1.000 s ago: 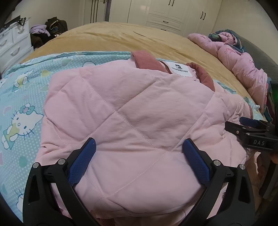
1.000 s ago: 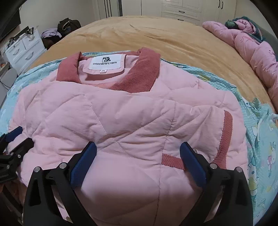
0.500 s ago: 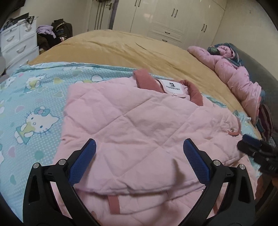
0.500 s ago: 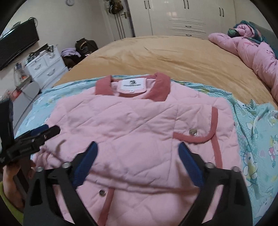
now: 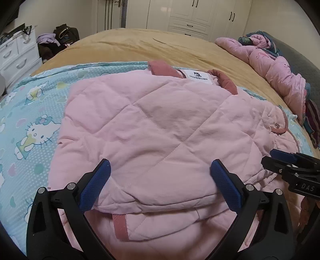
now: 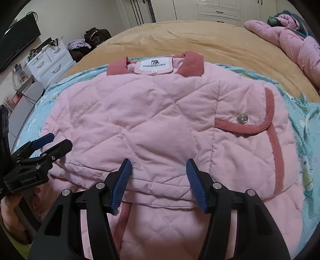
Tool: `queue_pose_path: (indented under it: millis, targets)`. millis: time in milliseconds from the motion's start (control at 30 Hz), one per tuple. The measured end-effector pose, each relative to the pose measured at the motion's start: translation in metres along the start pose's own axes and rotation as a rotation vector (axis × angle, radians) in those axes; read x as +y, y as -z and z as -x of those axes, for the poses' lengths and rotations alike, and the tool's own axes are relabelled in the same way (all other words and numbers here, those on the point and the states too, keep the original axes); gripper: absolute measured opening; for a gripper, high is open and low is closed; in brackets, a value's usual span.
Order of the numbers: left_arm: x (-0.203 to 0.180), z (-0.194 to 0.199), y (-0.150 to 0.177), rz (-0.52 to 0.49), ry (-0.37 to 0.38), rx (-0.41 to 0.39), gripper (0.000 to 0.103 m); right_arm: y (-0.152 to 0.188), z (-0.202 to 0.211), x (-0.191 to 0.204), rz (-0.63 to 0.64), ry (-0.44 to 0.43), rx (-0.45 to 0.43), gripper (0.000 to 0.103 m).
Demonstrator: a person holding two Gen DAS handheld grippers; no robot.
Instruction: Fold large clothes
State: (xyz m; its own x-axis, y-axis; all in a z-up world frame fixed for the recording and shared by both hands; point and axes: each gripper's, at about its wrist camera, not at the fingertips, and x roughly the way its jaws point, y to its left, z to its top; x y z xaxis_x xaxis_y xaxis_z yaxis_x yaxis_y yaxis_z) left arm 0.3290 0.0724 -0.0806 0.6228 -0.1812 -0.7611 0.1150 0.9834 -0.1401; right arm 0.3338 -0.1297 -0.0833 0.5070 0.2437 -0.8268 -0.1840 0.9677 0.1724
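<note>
A pink quilted jacket with a dark pink collar and white label lies folded on a blue Hello Kitty sheet. It also shows in the right wrist view, with its snap pocket flap at the right. My left gripper is open and empty above the folded near edge. My right gripper is partly open and empty over the same edge. Each gripper shows in the other's view: the right one at the jacket's right side, the left one at its left side.
The sheet lies on a tan bed cover. A crumpled pink garment lies at the bed's far right. White drawers and bags stand to the left, a TV above them, wardrobes behind.
Both grippers drew back from the jacket, then came closer and lower over its near folded edge. The right gripper's jaws have narrowed. The jacket lies still.
</note>
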Motion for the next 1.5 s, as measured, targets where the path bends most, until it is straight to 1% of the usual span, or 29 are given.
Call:
queue_pose_path:
  millis: [100, 133, 167, 200, 233, 267, 367, 433, 533, 700, 767, 867, 1067, 1200, 1267, 1400, 1500]
  targets:
    - [0.000, 0.001, 0.001, 0.003, 0.003, -0.001, 0.094, 0.001, 0.001, -0.001, -0.010, -0.013, -0.005, 0.058]
    - [0.001, 0.001, 0.001, 0.005, 0.006, -0.001, 0.094, 0.002, 0.005, -0.001, -0.010, -0.035, -0.009, 0.060]
    - [0.001, 0.003, 0.000, 0.008, 0.012, -0.001, 0.094, 0.002, 0.009, -0.001, -0.011, -0.065, -0.013, 0.071]
    - [0.002, 0.005, 0.000, 0.012, 0.021, -0.002, 0.094, 0.003, 0.013, -0.001, -0.012, -0.095, -0.019, 0.085]
    - [0.002, 0.006, -0.001, 0.015, 0.030, -0.001, 0.094, 0.005, 0.019, 0.000, -0.016, -0.111, -0.034, 0.090]
    - [0.003, 0.008, -0.001, 0.017, 0.037, -0.001, 0.094, 0.006, 0.026, 0.001, -0.014, -0.106, -0.050, 0.093]
    - [0.003, 0.015, -0.004, 0.028, 0.051, -0.010, 0.094, 0.006, 0.039, 0.002, -0.008, -0.088, -0.087, 0.097]
    - [0.005, 0.018, -0.004, 0.043, 0.067, -0.007, 0.094, 0.005, 0.047, 0.000, -0.021, -0.081, -0.108, 0.098]
    - [0.006, 0.024, -0.006, 0.067, 0.071, -0.013, 0.094, 0.004, 0.058, -0.007, -0.061, -0.080, -0.138, 0.098]
    - [0.007, 0.036, -0.009, 0.098, 0.120, -0.034, 0.094, 0.000, 0.071, -0.011, -0.078, -0.072, -0.168, 0.098]
    - [0.006, 0.040, -0.010, 0.095, 0.116, -0.036, 0.094, 0.000, 0.074, -0.011, -0.079, -0.073, -0.174, 0.098]
    - [0.004, 0.047, -0.010, 0.082, 0.084, -0.044, 0.094, 0.000, 0.080, -0.009, -0.074, -0.077, -0.180, 0.098]
    - [-0.003, 0.068, -0.011, 0.067, 0.069, -0.081, 0.094, 0.001, 0.095, -0.007, -0.063, -0.084, -0.200, 0.098]
    - [-0.008, 0.085, -0.008, 0.055, 0.093, -0.108, 0.094, 0.003, 0.108, -0.006, -0.065, -0.090, -0.222, 0.098]
    - [-0.010, 0.091, -0.006, 0.053, 0.085, -0.117, 0.094, 0.004, 0.115, -0.006, -0.066, -0.096, -0.235, 0.098]
    - [-0.012, 0.108, 0.000, 0.057, 0.099, -0.138, 0.094, 0.006, 0.128, -0.006, -0.073, -0.106, -0.258, 0.098]
    - [-0.015, 0.118, 0.004, 0.050, 0.095, -0.149, 0.094, 0.009, 0.139, -0.004, -0.073, -0.114, -0.277, 0.098]
